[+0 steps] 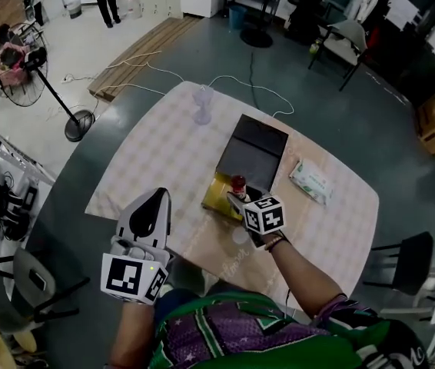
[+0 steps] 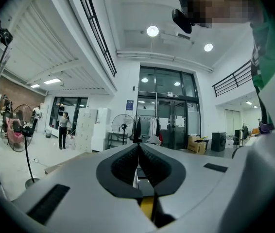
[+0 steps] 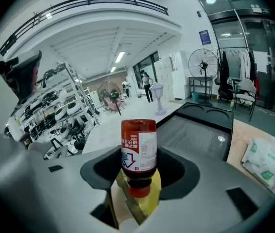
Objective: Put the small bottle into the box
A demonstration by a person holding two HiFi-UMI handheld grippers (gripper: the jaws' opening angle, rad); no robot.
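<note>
The small bottle (image 1: 238, 183), dark with a red-and-white label and a red cap, is held between the jaws of my right gripper (image 1: 237, 196). It hangs over the near edge of the box (image 1: 219, 193), which has a yellow inside and a black lid (image 1: 253, 152) folded back. In the right gripper view the bottle (image 3: 139, 152) points its cap towards the camera, the right gripper (image 3: 138, 174) shut around it, with the yellow box (image 3: 155, 194) just beneath. My left gripper (image 1: 159, 195) is raised at the table's near left, shut and empty (image 2: 138, 153).
A pack of wipes (image 1: 311, 181) lies right of the box on the checkered tablecloth (image 1: 156, 160). A clear stemmed glass (image 1: 202, 103) stands at the table's far edge. A standing fan (image 1: 22, 64) and chairs (image 1: 403, 266) surround the table.
</note>
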